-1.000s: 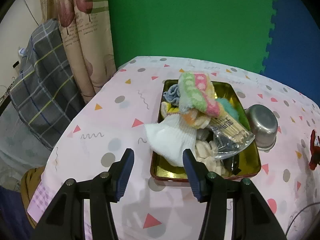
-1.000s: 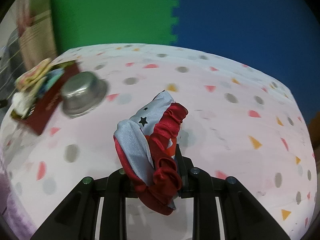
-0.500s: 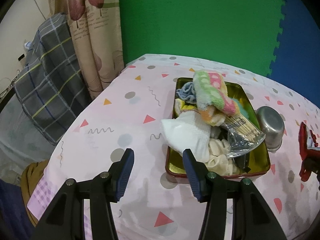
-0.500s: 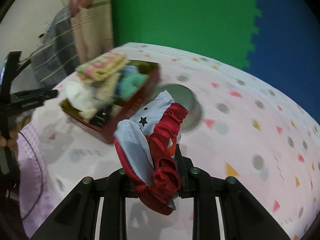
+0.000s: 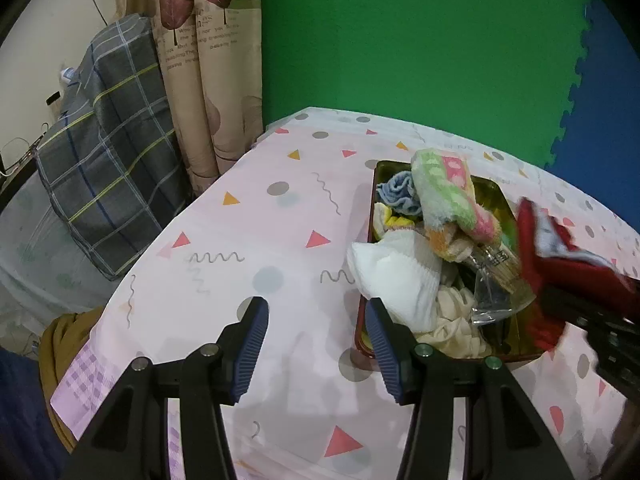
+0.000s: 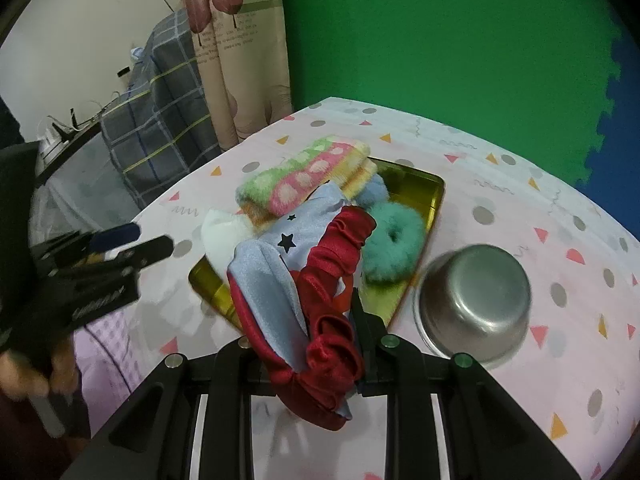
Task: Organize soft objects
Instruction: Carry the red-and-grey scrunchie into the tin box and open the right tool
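Right wrist | right claw (image 6: pixel 316 312) clenched on red scrunchie (image 6: pixel 332 280), pads hidden | left claw (image 5: pixel 316 344) released, perhaps empty

We are seeing a red and pale-blue star-printed scrunchie (image 6: pixel 308 288) hanging bunched above the gold tray (image 6: pixel 424 192), which is holding a striped fluffy towel (image 6: pixel 304 176), a teal scrunchie (image 6: pixel 394 242) and a white sock (image 5: pixel 400 276) drooping over its rim.

Table w/ pink cloth (image 5: pixel 248 240), gold tray (image 6: pixel 424 192), steel bowl (image 6: pixel 476 300)

Glossy metal tray (image 6: pixel 434 196), satiny scrunchie (image 6: pixel 320 280), probably steel bowl (image 6: pixel 476 300).
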### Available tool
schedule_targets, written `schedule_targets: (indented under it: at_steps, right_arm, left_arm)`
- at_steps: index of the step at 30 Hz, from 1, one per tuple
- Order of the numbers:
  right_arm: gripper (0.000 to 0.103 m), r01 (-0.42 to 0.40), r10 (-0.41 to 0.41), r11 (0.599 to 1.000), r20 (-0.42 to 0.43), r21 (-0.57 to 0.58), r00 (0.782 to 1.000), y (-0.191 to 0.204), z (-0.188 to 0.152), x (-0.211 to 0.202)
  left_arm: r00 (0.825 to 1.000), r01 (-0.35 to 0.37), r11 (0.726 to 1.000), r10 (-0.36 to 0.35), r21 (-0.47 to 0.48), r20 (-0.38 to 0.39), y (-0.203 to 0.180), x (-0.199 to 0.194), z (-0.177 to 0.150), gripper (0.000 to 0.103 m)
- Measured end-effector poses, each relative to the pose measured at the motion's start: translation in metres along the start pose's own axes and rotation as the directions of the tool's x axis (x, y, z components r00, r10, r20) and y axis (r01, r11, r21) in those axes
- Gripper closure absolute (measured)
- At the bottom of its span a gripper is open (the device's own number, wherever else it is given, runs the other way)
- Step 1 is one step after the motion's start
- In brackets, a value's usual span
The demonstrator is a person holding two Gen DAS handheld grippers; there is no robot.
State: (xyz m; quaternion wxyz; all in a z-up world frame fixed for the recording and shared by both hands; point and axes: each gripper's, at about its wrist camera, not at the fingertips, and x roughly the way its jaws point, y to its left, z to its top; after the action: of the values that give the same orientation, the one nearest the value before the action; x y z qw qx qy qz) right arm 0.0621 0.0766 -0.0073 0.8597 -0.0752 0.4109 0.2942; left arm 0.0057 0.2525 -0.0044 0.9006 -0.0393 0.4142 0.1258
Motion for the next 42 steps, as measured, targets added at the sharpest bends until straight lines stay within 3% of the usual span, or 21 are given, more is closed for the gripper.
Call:
schedule_targets:
  at_steps: [15, 18, 22, 25, 28, 33, 37, 42]
  right_arm:
    - [0.079, 0.114, -0.113, 0.993, -0.006, 0.035, 0.994, -0.001, 0.033, 0.06]
    - [0.068, 0.125, -0.125, 0.991, 0.011, 0.04, 0.992, 0.002, 0.031, 0.055]
    - [0.041, 0.137, -0.138, 0.99, 0.031, 0.021, 0.99, 0.006, 0.026, 0.045]
    - [0.036, 0.131, -0.132, 0.991, 0.035, 0.018, 0.991, 0.008, 0.023, 0.038]
    - [0.023, 0.124, -0.125, 0.992, 0.038, 0.025, 0.991, 0.01, 0.017, 0.031]
    - [0.022, 0.108, -0.11, 0.993, 0.039, 0.044, 0.993, 0.013, 0.008, 0.022]
    - [0.014, 0.122, -0.125, 0.991, 0.046, 0.054, 0.991, 0.015, -0.004, 0.016]
    - [0.011, 0.125, -0.13, 0.987, 0.045, 0.105, 0.99, 0.015, -0.017, 0.007]
  left_arm:
    - [1.0, -0.019, 1.0, 0.019, 0.002, 0.001, -0.003, 0.002, -0.003, 0.051]
    - [1.0, -0.017, 1.0, 0.017, 0.005, 0.003, -0.003, 0.002, -0.004, 0.051]
    - [1.0, -0.015, 1.0, 0.015, 0.005, 0.006, -0.004, 0.0, -0.005, 0.051]
    - [1.0, -0.016, 1.0, 0.016, 0.009, 0.012, -0.005, -0.001, -0.006, 0.051]
    - [1.0, -0.016, 1.0, 0.016, 0.015, 0.012, -0.008, -0.001, -0.006, 0.051]
    - [1.0, -0.012, 1.0, 0.012, 0.023, 0.018, -0.01, -0.002, -0.007, 0.051]
    - [1.0, -0.015, 1.0, 0.014, 0.027, 0.016, -0.011, -0.002, -0.008, 0.051]
    - [1.0, -0.023, 0.999, 0.023, 0.031, 0.014, -0.012, -0.001, -0.008, 0.051]
